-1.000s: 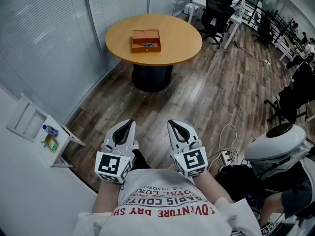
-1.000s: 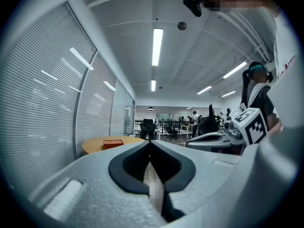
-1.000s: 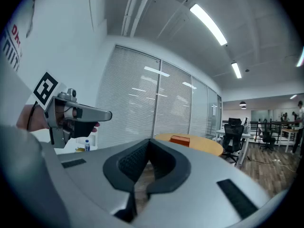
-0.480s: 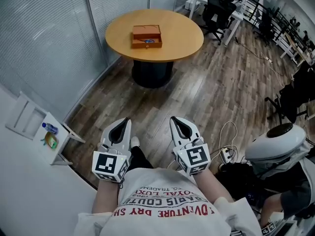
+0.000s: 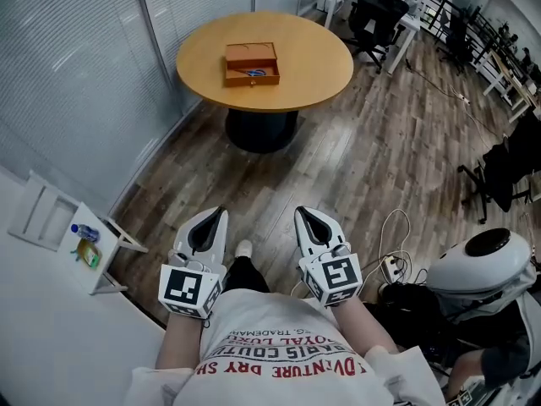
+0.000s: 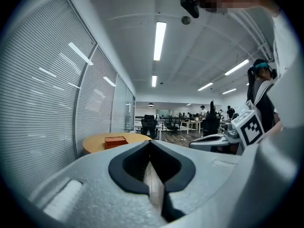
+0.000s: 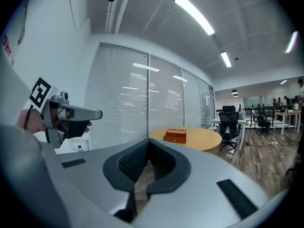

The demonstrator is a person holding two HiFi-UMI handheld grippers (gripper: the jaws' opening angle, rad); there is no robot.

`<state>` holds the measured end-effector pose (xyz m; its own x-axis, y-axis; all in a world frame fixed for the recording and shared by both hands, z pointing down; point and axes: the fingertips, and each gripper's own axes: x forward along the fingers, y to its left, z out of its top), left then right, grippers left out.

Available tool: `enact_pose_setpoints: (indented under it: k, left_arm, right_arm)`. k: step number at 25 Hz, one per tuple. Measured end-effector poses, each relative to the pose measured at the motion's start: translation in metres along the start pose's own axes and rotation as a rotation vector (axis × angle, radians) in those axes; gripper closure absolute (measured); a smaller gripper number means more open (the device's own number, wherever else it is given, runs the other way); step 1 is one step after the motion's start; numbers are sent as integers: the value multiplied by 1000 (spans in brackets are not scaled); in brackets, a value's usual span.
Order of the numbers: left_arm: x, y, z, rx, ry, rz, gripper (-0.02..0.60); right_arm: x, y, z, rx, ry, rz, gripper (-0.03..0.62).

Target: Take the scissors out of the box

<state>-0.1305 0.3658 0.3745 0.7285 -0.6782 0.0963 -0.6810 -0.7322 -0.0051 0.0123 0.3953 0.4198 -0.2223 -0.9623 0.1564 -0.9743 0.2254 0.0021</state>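
Against the white wall at far left, a small white shelf (image 5: 51,218) carries a clear bottle (image 5: 84,231) with a blue cap; what lies beside it is too small to name. Slatted blinds (image 5: 76,66) behind glass run up that side.

Low in the head view the left tool (image 5: 215,213), smooth white plastic with black ribbed pads, points forward over the wood-plank floor (image 5: 363,159). Its jaws meet at the tips with nothing between them; the floor shows through a diamond-shaped gap behind the tips. Its marker cube sits close to the person's white shirt (image 5: 279,362), whose red print is cut off by the bottom edge.

Well ahead, the round wooden desk (image 5: 317,53) on a dark pedestal bears the box (image 5: 251,57), a flat orange-brown rectangle that appears to lie open. A bluish shape in its near half seems to be the scissors (image 5: 256,74), too small to make out clearly. Both tools are well apart from the desk.

The right tool (image 5: 303,213) matches the left, jaws likewise closed on nothing. Right of it a white cable (image 5: 397,216) loops over the planks. A glossy white rounded shell (image 5: 478,265) with a dark top is partly cut off. Black office chairs (image 5: 372,15) stand at upper right.
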Motion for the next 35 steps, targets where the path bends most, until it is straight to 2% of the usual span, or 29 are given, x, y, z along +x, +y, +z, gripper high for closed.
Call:
enact_pose_setpoints:
  k: [6,12,15,21,31,35]
  left_arm:
    - [50,45,-2,-13,11,-14,574]
    - [106,112,10,-3,6,-37,574]
    - [132,153,20,2,-4,-37,574]
    - [173,212,30,-16,-1,-60,574]
    - [217,260,17,-55,37,-50,574]
    - [241,268,14,-47,41,-38,574]
  right_arm:
    - [60,-26,5,11,9,-31,585]
    - [143,-42,12,30,35,-52,585]
    - [188,-45,24,48,45,-45,585]
    - [252,-50,52,10,40,-66,585]
    - [313,-65,50,8,81,-53,585]
    - [339,-84,46,15,78,-37,585]
